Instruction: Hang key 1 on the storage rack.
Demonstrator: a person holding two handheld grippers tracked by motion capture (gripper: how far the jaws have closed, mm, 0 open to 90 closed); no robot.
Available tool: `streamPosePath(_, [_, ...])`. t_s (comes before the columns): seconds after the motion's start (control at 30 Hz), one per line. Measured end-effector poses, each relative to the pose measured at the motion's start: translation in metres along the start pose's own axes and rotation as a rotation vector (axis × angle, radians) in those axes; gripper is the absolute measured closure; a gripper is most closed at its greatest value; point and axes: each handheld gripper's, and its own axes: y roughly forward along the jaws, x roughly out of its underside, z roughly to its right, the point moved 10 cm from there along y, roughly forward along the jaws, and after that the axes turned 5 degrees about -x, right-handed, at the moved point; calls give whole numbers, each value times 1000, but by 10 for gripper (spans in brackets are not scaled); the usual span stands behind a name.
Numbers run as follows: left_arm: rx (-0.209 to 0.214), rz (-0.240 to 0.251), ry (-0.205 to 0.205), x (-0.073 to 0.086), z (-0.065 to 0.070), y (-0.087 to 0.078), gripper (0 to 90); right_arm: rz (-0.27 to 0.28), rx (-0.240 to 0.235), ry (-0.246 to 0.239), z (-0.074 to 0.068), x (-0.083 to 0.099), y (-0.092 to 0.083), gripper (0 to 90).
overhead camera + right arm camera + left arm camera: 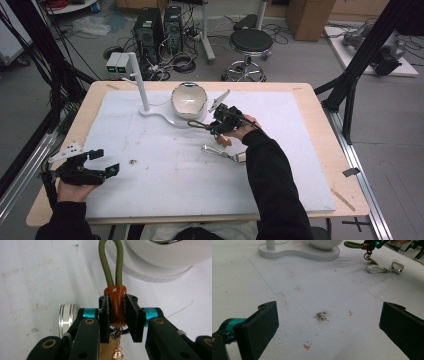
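Right tongs [117,315] are clamped on the keychain [116,305] at its leather tab, cord loop pointing straight ahead toward the bowl [170,255], just above the bench [310,150]. Left tongs [102,162] sit wide apart, way off. The right gripper view shows the ring and copper charm hanging underneath.

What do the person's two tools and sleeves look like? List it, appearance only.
Left tool: black body, flat black jaws, teal collar, grey three-cornered plate on top. Right tool: black, teal collars, brass-coloured pivot rivets, black cable, grey plate. Both sleeves are black.
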Motion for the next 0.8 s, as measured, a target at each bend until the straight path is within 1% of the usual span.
streamPosePath(0.03, [4, 4, 0, 0, 0, 0, 28, 23, 9, 26, 1, -2, -4, 743])
streamPosePath(0.07, [7, 9, -3, -1, 1, 0, 28, 23, 9, 26, 1, -2, -4, 743])
streamPosePath(0.1, [10, 16, -9, -2, 1, 0, 28, 38, 2, 43, 0, -4, -7, 743])
streamPosePath(0.17, [10, 18, -7, -3, 1, 1, 28, 49, 2, 45, -1, -7, -10, 744])
streamPosePath(0.3, [10, 11, -4, -2, 0, 1, 28, 53, 7, 36, -3, -14, -15, 743])
streamPosePath(0.33, [13, 16, -8, -2, 1, 1, 28, 60, 9, 40, -3, -21, -21, 743])
streamPosePath(0.37, [13, 16, -8, -2, 1, 1, 28, 60, 9, 40, -3, -21, -21, 743])
streamPosePath(0.4, [13, 18, -9, -2, 1, 1, 28, 65, 8, 43, -4, -25, -23, 743])
streamPosePath(0.43, [15, 17, -6, -2, 1, 1, 28, 70, 5, 37, -6, -33, -28, 743])
streamPosePath(0.47, [16, 17, -5, -2, 2, 1, 28, 70, 5, 37, -6, -33, -28, 743])
streamPosePath(0.5, [13, 16, -6, -2, 1, 1, 28, 88, -6, 40, -8, -41, -34, 743])
streamPosePath(0.53, [13, 17, -7, -2, 2, 0, 28, 88, -6, 40, -8, -41, -34, 743])
streamPosePath(0.57, [12, 19, -8, -3, 2, 0, 28, 95, -4, 33, -8, -46, -36, 743])
streamPosePath(0.63, [9, 16, -6, -2, 1, 0, 28, 91, -2, 21, -9, -53, -40, 743])
streamPosePath(0.7, [7, 13, -6, -2, 1, 0, 28, 90, -10, 22, -12, -59, -44, 743])
streamPosePath(0.73, [6, 11, -5, -2, 1, 0, 28, 98, -9, 10, -11, -63, -45, 743])
streamPosePath(0.77, [5, 14, -6, -2, 1, 0, 28, 91, -20, 16, -14, -69, -48, 743])
streamPosePath(0.8, [8, 17, -10, -2, 1, 0, 28, 100, -16, 6, -13, -72, -49, 743])
